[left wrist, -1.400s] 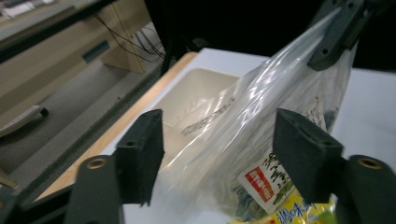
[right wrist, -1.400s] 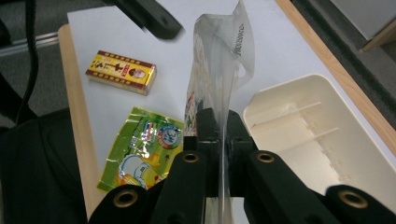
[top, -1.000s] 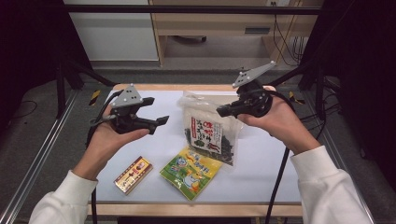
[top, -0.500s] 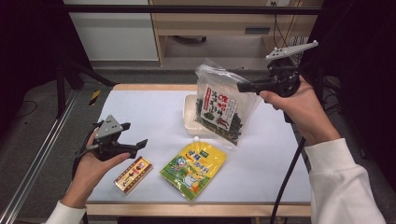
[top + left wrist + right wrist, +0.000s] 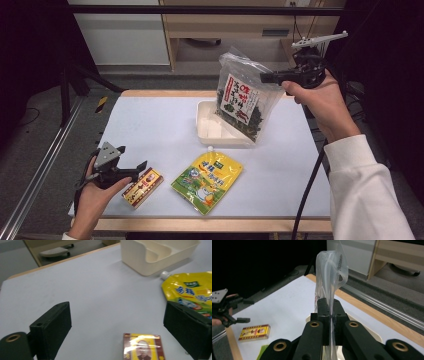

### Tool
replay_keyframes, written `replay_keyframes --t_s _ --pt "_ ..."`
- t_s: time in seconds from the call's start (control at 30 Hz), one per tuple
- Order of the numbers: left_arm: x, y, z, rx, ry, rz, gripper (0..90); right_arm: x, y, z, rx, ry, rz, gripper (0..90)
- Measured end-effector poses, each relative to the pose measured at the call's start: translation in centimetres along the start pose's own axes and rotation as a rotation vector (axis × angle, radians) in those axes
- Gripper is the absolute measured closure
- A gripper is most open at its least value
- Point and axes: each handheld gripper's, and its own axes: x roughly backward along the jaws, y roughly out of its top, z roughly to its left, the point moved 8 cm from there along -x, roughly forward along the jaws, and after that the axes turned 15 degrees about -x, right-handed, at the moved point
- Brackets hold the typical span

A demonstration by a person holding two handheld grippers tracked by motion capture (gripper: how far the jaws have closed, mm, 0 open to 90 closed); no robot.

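In the high view, the right hand-held gripper [image 5: 264, 77] is hanging above the far right part of the bench [image 5: 150, 130], its jaws clamped on the upper edge of a clear seaweed snack bag [image 5: 244, 97] with a red and white label. The bag is dangling in the air, its lower end hovering over the cream divided tray [image 5: 207, 131] that is sitting toward the far edge of the bench. The left hand-held gripper [image 5: 141, 167] is sitting low by the near left corner, its jaws spread and having just been opening, with their tips just beside a small yellow and red box [image 5: 143, 186] lying near the front edge; nothing is pinched between them. A yellow spouted pouch [image 5: 208, 180] is lying flat between the box and the tray, near the front edge.

In the left gripper view, the two black jaws are standing wide apart with bare bench between them. The box [image 5: 143, 347] is lying just ahead of them, untouched. The pouch [image 5: 190, 290] is lying beyond the right-hand jaw, and the tray [image 5: 140, 255] is standing farther off.

In the right gripper view, the jaws are pressing together on the bag's [image 5: 332, 272] crumpled clear top. The box [image 5: 254, 332] is lying far below, with the left hand-held gripper [image 5: 244, 310] beside it.
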Motion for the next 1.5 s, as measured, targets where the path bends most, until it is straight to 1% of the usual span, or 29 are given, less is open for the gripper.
replay_keyframes --t_s 0.03,0.07,0.1,0.13,0.17,0.2,0.23,0.27,0.3,0.33,0.43,0.5,0.53,0.6,0.73,0.77,0.87,0.9,0.97,1.27,1.5 --pt "0.1 -0.8 0.5 0.02 0.014 0.004 6.9 -0.1 0.3 -0.3 -0.018 -0.006 -0.021 88.7" --pt "0.1 -0.8 0.5 0.02 0.014 0.004 6.6 -0.2 0.4 -0.5 -0.017 -0.011 -0.028 88.7" --pt "0.2 -1.1 0.7 0.031 0.017 0.005 6.0 -0.3 0.5 -0.7 -0.027 -0.016 -0.037 88.8" --pt "0.3 -1.6 0.9 0.034 0.027 0.011 6.0 -0.3 0.5 -0.7 -0.027 -0.016 -0.037 88.8" --pt "0.6 -2.3 1.1 0.044 0.04 0.015 5.8 -0.6 0.6 -1.2 -0.039 -0.027 -0.05 88.8" --pt "0.6 -2.3 1.1 0.044 0.04 0.015 5.7 -0.6 0.6 -1.2 -0.039 -0.027 -0.05 88.8" --pt "0.8 -2.6 1.3 0.05 0.049 0.013 5.7 -0.7 0.7 -1.3 -0.046 -0.029 -0.054 88.8" --pt "1.0 -3.0 1.5 0.059 0.057 0.015 5.7 -0.8 0.7 -1.6 -0.047 -0.031 -0.062 88.8" --pt "1.3 -3.5 1.7 0.064 0.069 0.018 5.3 -0.9 0.7 -2.0 -0.061 -0.034 -0.069 88.8" --pt "1.3 -3.5 1.7 0.064 0.069 0.018 5.2 -0.9 0.7 -2.0 -0.061 -0.034 -0.069 88.8" --pt "1.5 -4.5 2.1 0.07 0.082 0.032 5.1 -1.0 0.9 -2.5 -0.077 -0.04 -0.077 88.8" --pt "1.6 -5.0 2.3 0.084 0.086 0.036 5.1 -0.9 1.0 -2.9 -0.093 -0.047 -0.085 88.8" --pt "1.7 -5.2 2.4 0.092 0.089 0.035 5.1 -0.9 1.1 -3.0 -0.094 -0.048 -0.093 88.8" --pt "1.7 -5.3 2.4 0.09 0.089 0.04 5.1 -0.9 1.1 -3.0 -0.098 -0.046 -0.099 88.8" --pt "2.0 -5.7 2.3 0.084 0.114 0.052 5.1 -0.7 1.4 -3.3 -0.116 -0.054 -0.12 88.8" --pt "2.0 -5.8 2.3 0.091 0.118 0.05 5.1 -0.7 1.4 -3.4 -0.12 -0.053 -0.125 88.8" --pt "2.1 -5.9 2.3 0.089 0.119 0.054 5.1 -0.6 1.5 -3.5 -0.13 -0.052 -0.133 88.9" --pt "2.1 -5.9 2.3 0.095 0.122 0.053 5.1 -0.5 1.6 -3.5 -0.134 -0.054 -0.137 88.9" --pt "2.1 -5.9 2.4 0.095 0.126 0.051 5.1 -0.4 1.6 -3.6 -0.138 -0.055 -0.144 88.8" --pt "2.1 -6.2 2.5 0.096 0.126 0.061 5.2 -0.4 1.7 -4.2 -0.167 -0.063 -0.152 88.9" --pt "2.1 -6.2 2.6 0.094 0.13 0.059 5.5 -0.9 1.3 -5.0 -0.182 -0.07 -0.15 88.9"
